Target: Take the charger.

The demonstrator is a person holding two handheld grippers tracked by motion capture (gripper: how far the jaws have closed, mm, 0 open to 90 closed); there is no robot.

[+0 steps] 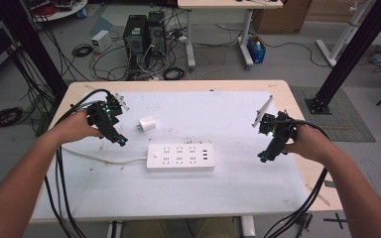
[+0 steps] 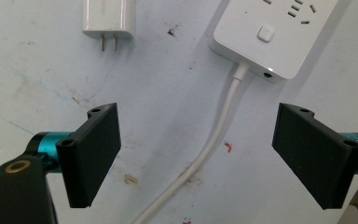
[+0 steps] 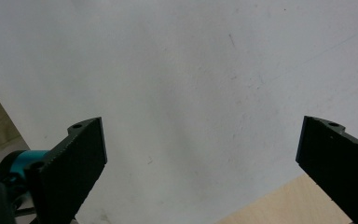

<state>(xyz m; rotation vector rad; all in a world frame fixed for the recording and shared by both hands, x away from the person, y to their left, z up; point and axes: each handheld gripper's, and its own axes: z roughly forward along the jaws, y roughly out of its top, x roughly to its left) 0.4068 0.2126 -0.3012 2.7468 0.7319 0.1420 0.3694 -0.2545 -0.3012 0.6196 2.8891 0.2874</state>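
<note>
A white power strip (image 1: 180, 157) lies in the middle of the white table mat (image 1: 218, 124), its white cable (image 1: 99, 157) trailing left. A small white plug adapter (image 1: 147, 124) lies just behind it, prongs down-left. My left gripper (image 1: 121, 141) hovers left of the strip, jaws wide open and empty. In the left gripper view the adapter (image 2: 108, 18), the strip's end (image 2: 275, 32) and the cable (image 2: 214, 135) lie ahead of the gripper (image 2: 198, 156). My right gripper (image 1: 262, 157) hangs to the right of the strip; its own view shows the gripper (image 3: 203, 168) open over bare mat.
The wooden table edge (image 1: 305, 168) shows past the mat on the right. Black cables (image 1: 62, 193) trail from both grippers off the table's near side. On the floor beyond the table stand computer towers (image 1: 144, 32) amid tangled leads.
</note>
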